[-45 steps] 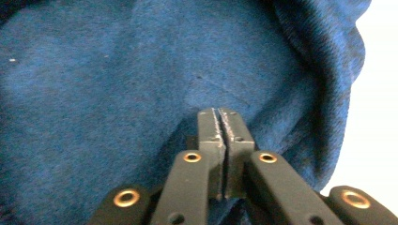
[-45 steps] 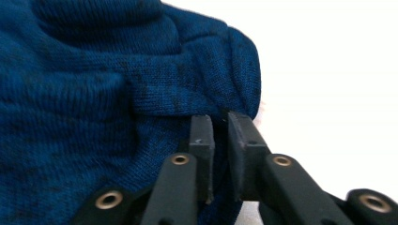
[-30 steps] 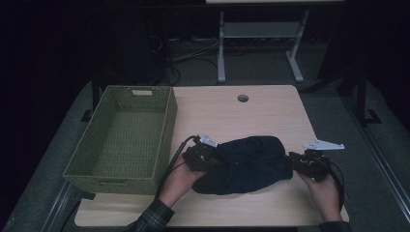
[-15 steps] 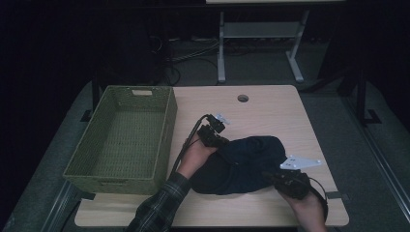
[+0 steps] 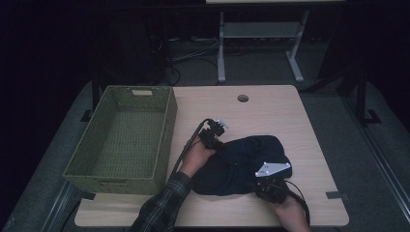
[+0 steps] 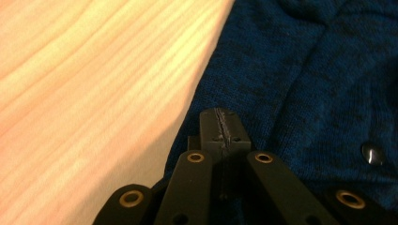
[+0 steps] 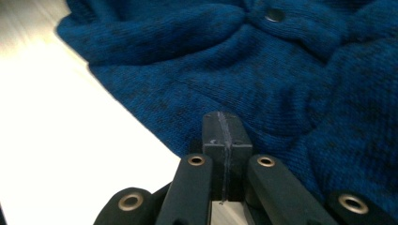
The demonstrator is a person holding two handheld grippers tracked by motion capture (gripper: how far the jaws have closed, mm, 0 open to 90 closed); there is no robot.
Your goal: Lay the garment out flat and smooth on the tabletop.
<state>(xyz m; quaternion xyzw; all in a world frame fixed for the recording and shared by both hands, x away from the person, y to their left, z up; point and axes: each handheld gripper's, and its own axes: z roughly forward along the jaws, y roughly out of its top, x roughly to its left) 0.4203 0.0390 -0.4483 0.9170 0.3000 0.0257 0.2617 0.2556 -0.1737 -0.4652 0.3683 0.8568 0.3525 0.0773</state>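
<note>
High view looks down; both gripper views sit close (sharing the blue knit garment [image 6: 300, 70]).

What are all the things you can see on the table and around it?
Table: one, light wood, middle of the high view, with a round hole near its far edge.
Basket: one, green woven, on the table's left side.
Sweater: one, dark blue knit with dark buttons, bunched on the table's near half.
Stand: one, pale metal, on the floor behind the table.
Cables: several, black, on the floor behind.
Left gripper: one, black, jaws shut, at the sweater's far left edge.
Right gripper: one, black, jaws shut, at its near right edge.
</note>
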